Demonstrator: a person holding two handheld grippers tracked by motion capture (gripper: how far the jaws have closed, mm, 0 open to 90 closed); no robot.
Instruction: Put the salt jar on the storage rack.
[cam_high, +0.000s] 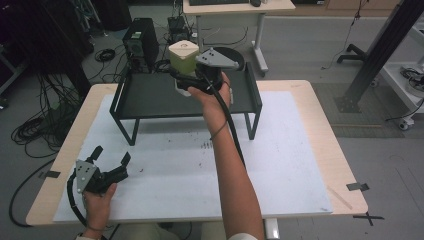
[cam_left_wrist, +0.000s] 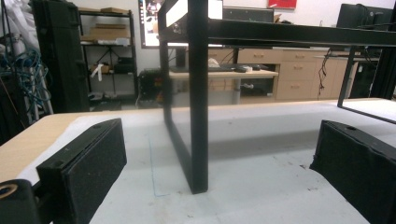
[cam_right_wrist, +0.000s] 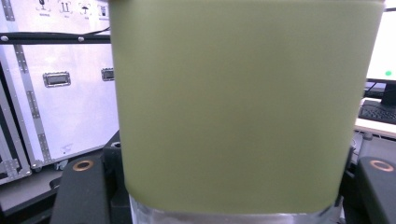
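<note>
An olive-green container (cam_high: 183, 57) with a cream lid and a pale base stays upright in my right gripper (cam_high: 184, 80), which is shut on its lower part. It hangs above the far middle of a black raised tray (cam_high: 150, 97). In the right gripper view the container's green wall (cam_right_wrist: 247, 102) is very close, and my right gripper (cam_right_wrist: 229, 198) has one jaw at each side of its clear base. My left gripper (cam_high: 112, 154) rests open near the table's front left corner. In the left gripper view my left gripper (cam_left_wrist: 222, 135) holds nothing and faces a black tray leg (cam_left_wrist: 198, 140).
A white mat (cam_high: 285, 165) covers most of the wooden table. On the floor beyond the table are a black computer tower (cam_high: 141, 42) and tangled cables (cam_high: 47, 120). A desk (cam_high: 235, 10) stands farther back and a black metal frame (cam_high: 380, 50) at the right.
</note>
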